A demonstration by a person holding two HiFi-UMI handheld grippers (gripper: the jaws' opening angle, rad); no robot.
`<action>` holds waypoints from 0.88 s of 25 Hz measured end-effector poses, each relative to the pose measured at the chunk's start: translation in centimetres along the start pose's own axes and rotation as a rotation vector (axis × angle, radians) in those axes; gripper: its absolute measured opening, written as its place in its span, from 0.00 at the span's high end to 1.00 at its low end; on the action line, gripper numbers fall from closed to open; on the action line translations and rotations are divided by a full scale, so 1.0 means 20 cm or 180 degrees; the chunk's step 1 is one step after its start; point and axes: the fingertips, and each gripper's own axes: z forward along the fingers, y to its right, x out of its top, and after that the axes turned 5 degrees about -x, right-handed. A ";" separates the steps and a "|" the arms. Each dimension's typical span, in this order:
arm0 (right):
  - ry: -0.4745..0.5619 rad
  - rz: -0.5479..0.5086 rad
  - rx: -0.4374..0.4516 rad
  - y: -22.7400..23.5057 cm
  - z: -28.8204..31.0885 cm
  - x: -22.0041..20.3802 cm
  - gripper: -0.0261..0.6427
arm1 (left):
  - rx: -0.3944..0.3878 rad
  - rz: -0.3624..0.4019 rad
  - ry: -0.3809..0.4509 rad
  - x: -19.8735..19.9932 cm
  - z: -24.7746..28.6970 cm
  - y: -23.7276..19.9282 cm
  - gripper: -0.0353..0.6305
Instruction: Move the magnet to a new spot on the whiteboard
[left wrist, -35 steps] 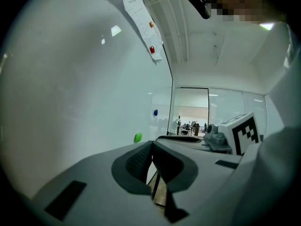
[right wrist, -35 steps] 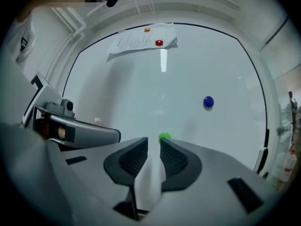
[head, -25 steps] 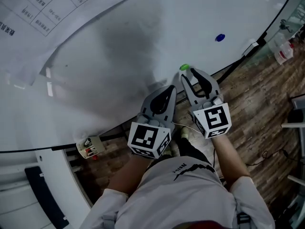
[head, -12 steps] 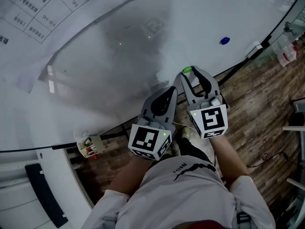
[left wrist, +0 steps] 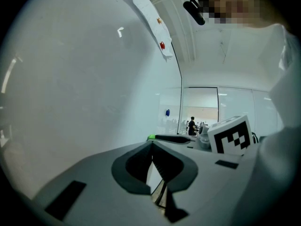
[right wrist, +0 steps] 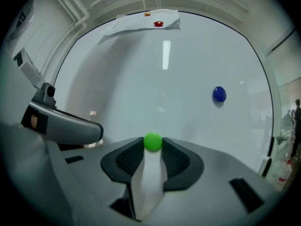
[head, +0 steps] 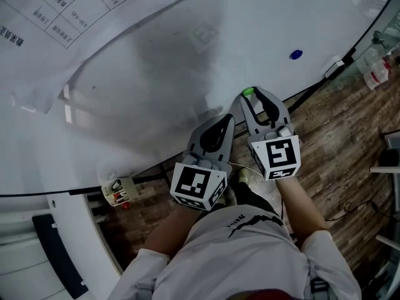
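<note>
A small round green magnet [head: 248, 92] sits on the whiteboard [head: 156, 74] near its lower edge. In the right gripper view the green magnet [right wrist: 153, 141] lies right between the tips of my right gripper [right wrist: 153, 146], whose jaws stand spread about as wide as the magnet. From the head view, the right gripper [head: 250, 97] points at the board with the magnet at its tip. My left gripper [head: 224, 120] rests beside it to the left, shut, with nothing in it; its tips meet in the left gripper view [left wrist: 153, 144].
A blue magnet [head: 295, 54] sticks to the board up and to the right. A printed paper sheet [head: 62, 11] hangs at the upper left, held by a red magnet [right wrist: 158, 24]. A small holder [head: 119, 191] sits below the board edge, over wooden floor [head: 337, 142].
Both grippers and the green magnet keep their places on the board; only the head camera has shifted a little.
</note>
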 end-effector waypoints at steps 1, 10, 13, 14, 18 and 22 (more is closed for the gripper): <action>0.0015 0.0001 -0.0001 0.00 0.00 0.01 0.77 | -0.0003 0.0001 -0.0001 0.00 0.00 0.00 0.93; 0.0029 0.0086 -0.0009 0.03 -0.06 0.03 0.77 | -0.0071 0.0025 0.0037 0.02 -0.01 0.03 0.93; 0.0028 0.0096 -0.0011 0.03 -0.10 0.06 0.77 | -0.0123 0.0041 0.0049 0.03 -0.01 0.06 0.93; 0.0022 0.0100 -0.0008 0.03 -0.12 0.07 0.77 | -0.0138 0.0045 0.0050 0.04 -0.01 0.07 0.93; 0.0005 0.0080 -0.0026 0.03 -0.18 0.11 0.77 | -0.0216 0.0080 0.0070 0.06 -0.01 0.10 0.93; 0.0008 0.0060 -0.0073 0.02 -0.25 0.14 0.77 | -0.0297 0.0101 0.0089 0.08 -0.03 0.15 0.93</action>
